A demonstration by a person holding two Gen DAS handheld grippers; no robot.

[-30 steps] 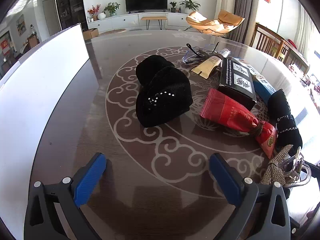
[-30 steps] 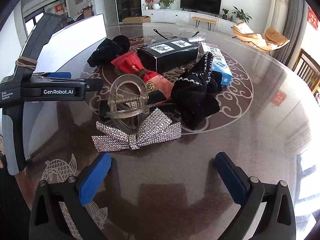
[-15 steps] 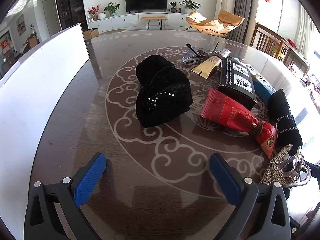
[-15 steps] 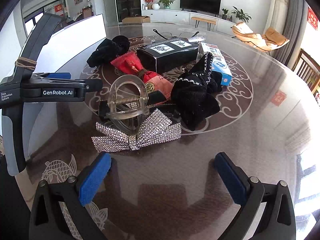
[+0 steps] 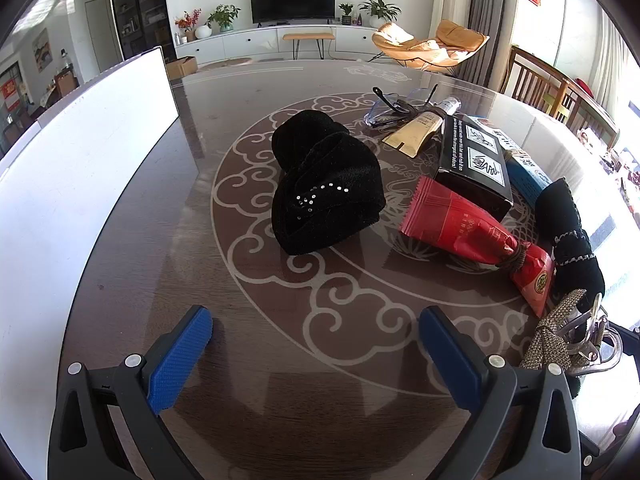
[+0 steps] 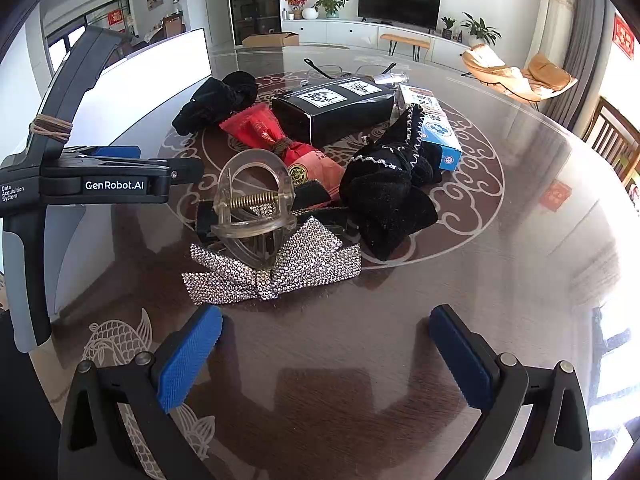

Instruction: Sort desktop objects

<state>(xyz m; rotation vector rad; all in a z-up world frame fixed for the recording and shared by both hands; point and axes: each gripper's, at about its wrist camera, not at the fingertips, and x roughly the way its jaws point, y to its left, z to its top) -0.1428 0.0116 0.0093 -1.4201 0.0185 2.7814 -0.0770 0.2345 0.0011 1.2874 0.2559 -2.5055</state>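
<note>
A pile of objects lies on the round glass table [image 5: 256,360]. In the left wrist view a black velvet hat [image 5: 326,188] sits ahead, with a red packet [image 5: 472,236], a black box [image 5: 472,164], a blue box [image 5: 528,176], a beige tube [image 5: 416,132], glasses [image 5: 392,110] and a black hair bow [image 5: 568,236] to the right. My left gripper [image 5: 316,344] is open and empty, short of the hat. In the right wrist view a rhinestone bow clip [image 6: 272,268] with a clear claw clip [image 6: 252,204] lies just ahead of my open, empty right gripper [image 6: 324,348].
A white board [image 5: 72,176] stands along the table's left side. The left gripper's body [image 6: 80,184] shows at the left of the right wrist view. Wooden chairs [image 5: 560,88] stand at the far right. A living room with a TV lies beyond.
</note>
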